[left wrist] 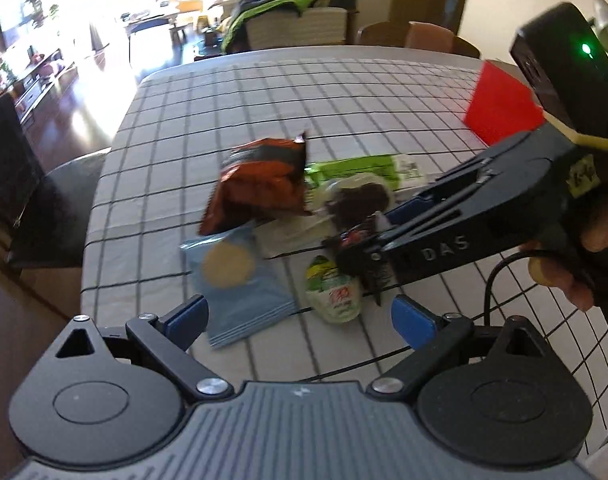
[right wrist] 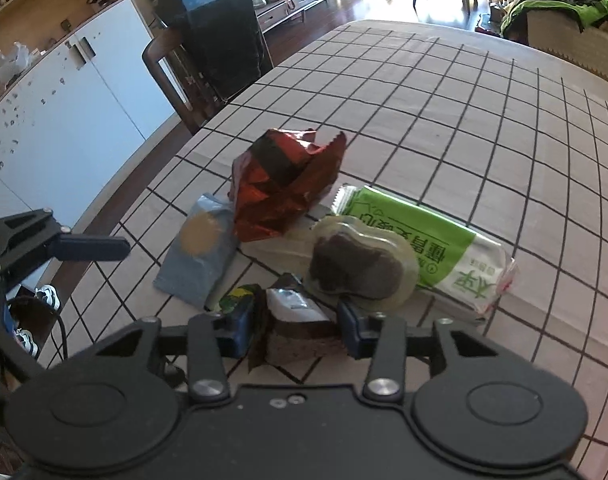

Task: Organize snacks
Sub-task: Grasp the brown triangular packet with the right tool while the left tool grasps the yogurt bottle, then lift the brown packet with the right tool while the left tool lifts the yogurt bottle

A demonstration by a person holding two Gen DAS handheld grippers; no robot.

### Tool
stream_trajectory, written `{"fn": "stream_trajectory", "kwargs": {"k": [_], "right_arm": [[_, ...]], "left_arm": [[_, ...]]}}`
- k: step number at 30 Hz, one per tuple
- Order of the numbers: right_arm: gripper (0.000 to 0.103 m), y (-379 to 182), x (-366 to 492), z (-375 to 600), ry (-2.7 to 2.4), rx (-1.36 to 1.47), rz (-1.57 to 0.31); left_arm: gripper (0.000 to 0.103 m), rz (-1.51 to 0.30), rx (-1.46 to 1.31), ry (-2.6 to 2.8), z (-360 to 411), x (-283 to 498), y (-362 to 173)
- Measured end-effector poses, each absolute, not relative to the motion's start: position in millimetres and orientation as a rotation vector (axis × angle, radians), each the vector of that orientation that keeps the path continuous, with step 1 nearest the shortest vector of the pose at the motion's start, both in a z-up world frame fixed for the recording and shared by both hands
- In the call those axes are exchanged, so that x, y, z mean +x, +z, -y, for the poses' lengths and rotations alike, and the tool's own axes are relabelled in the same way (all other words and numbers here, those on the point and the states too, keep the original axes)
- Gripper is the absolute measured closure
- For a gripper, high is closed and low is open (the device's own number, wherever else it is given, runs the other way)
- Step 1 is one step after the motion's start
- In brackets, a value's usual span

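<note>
- Snacks lie in a loose heap on the checked desk [right wrist: 443, 128]: a red foil bag [right wrist: 282, 184], a blue biscuit packet [right wrist: 200, 248], a long green-and-white wrapper [right wrist: 419, 240], a clear pouch with a dark cake inside [right wrist: 359, 264], and a small dark snack pack [right wrist: 292, 320] at the near edge of the heap.
- The small dark snack pack is pinched between the pads of the right gripper [right wrist: 294, 330], low at the desk.
- The left gripper [left wrist: 300, 316] is spread wide with nothing between its fingers; it hangs over the blue packet and a small pale green pouch [left wrist: 335, 292].
- The grip is best checked before lifting, since only the edges of a soft wrapper appear to be caught.
- A straight, slow lift is advised, because the clear pouch lies just beside the pack and could be dragged along.
- The red box [left wrist: 499, 108] at the far right is probably where the snacks are meant to go, though that is only a judgement.
- The red box is partly covered by the right gripper, and its opening cannot be seen.
- The left wrist view is blurred, so labels cannot be read there.
- How far the pads reach over the pack is hidden by the gripper body.
- The pale pouch is out of sight in the right wrist view.
</note>
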State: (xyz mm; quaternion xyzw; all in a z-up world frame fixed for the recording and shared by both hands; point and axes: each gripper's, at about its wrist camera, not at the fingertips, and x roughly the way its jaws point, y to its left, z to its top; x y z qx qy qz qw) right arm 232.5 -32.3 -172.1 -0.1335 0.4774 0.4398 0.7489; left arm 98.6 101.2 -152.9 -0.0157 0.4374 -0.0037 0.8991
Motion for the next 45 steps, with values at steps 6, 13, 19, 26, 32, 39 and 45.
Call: {"fn": "stream_trajectory", "kwargs": {"k": [6, 13, 19, 26, 32, 39, 45], "right_arm": [[0.067, -170, 232, 43, 0.937, -0.290, -1.032], [0.070, -164, 233, 64, 0.908, -0.258, -1.038], [0.073, -161, 231, 74, 0.880, -0.248, -1.033], [0.075, -154, 227, 84, 0.874, -0.229, -1.023], [0.082, -145, 220, 94, 0.857, -0.243, -0.997], [0.085, -135, 220, 115, 0.827, -0.201, -0.978], [0.087, -117, 214, 132, 0.853, -0.196, -0.955]], "left_arm": [[0.023, -0.936, 0.021, -0.060, -85, 115, -160], [0.045, -0.959, 0.055, -0.080, -73, 130, -167], [0.063, -1.000, 0.023, -0.065, -75, 136, -173], [0.070, -1.007, 0.041, -0.044, -73, 136, -176], [0.070, -1.013, -0.007, -0.023, -77, 136, -176], [0.071, -1.013, -0.081, 0.006, -83, 130, -168], [0.071, -0.993, -0.113, 0.008, -79, 123, -156]]}}
